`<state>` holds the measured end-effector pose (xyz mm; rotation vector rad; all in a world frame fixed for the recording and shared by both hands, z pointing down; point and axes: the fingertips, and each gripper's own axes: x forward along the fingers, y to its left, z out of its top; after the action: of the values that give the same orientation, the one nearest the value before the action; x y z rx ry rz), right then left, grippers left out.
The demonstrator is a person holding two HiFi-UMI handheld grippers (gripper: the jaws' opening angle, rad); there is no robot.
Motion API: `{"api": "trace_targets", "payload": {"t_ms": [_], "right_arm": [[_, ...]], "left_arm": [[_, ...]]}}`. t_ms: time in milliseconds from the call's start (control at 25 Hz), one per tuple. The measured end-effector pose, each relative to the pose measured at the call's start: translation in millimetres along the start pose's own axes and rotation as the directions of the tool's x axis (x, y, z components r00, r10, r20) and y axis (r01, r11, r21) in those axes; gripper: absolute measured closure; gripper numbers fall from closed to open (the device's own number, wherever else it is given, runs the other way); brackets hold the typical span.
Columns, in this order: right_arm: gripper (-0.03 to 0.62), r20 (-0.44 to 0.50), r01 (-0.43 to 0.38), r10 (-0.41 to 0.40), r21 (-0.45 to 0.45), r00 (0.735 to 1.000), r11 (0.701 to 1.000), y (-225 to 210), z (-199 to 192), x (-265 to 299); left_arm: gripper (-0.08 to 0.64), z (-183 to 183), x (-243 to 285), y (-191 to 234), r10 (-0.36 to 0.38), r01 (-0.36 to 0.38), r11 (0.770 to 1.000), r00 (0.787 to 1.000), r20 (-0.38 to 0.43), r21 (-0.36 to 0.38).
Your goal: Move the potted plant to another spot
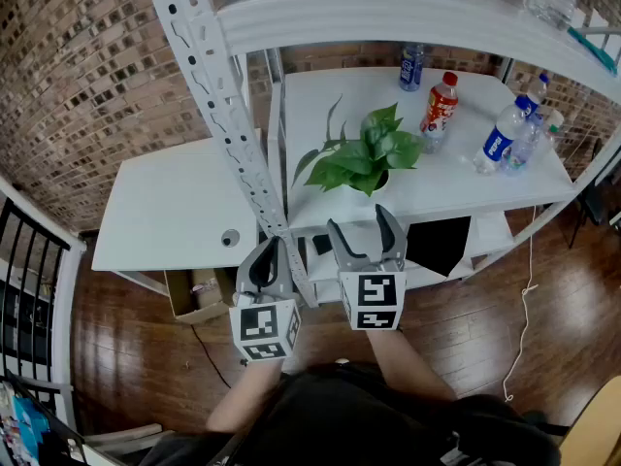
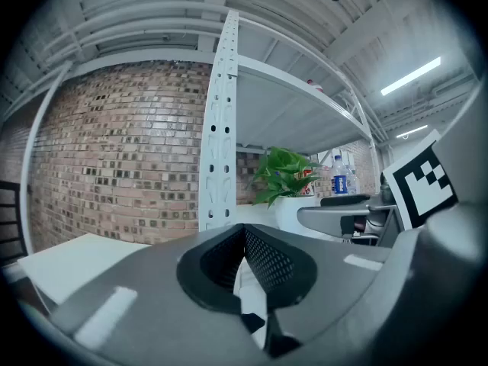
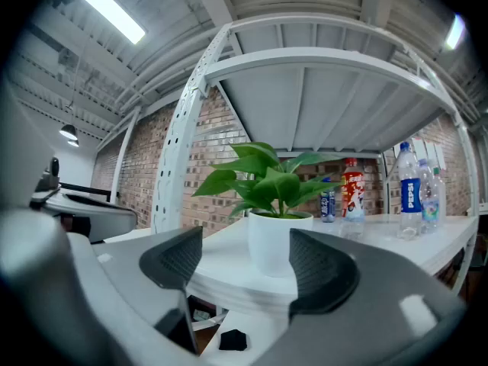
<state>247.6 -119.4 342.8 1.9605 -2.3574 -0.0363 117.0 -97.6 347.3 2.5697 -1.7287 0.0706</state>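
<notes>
Nearest, the left tool is held level with its jaws closed together on nothing, beside the white rack post. Just to its right, the right tool has its jaws wide apart, aimed at the potted plant without touching it. The plant stands upright near the front edge of the white shelf, long axis vertical, one long leaf reaching left. Farther right, a blue-labelled bottle reads Pepsi; the print on the red bottle is too small to read
</notes>
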Motion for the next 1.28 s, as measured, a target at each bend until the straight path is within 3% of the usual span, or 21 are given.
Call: {"api": "trace_targets", "payload": {"t_ms": [280, 360, 1080, 1280], "right_arm": [[0.07, -0.003, 0.037, -0.037, 0.004, 0.999, 0.999, -23.1, -1.4, 24.6], [0.041, -0.019, 0.04, -0.04, -0.001, 0.999, 0.999, -28.9, -3.6, 34.4], [0.04, -0.161, 0.067, -0.066, 0.003, 0.985, 0.998, -51.6, -15.6, 92.2], [0.105, -0.135, 0.083, -0.083, -0.009, 0.987, 0.997, -56.5, -13.7, 92.1]], "left_arm": [[0.543, -2.7, 11.1, 3.9, 0.012, -0.012, 1.0, 1.0, -0.003, 0.001], [0.543, -3.4, 12.7, 5.2, 0.017, -0.017, 1.0, 1.0, -0.004, 0.0], [0.543, -11.3, 13.6, 31.7, 0.082, -0.082, 0.996, 0.996, -0.023, -0.017], [0.543, -11.3, 15.1, 31.3, 0.074, -0.075, 0.997, 0.997, -0.026, -0.015]]}}
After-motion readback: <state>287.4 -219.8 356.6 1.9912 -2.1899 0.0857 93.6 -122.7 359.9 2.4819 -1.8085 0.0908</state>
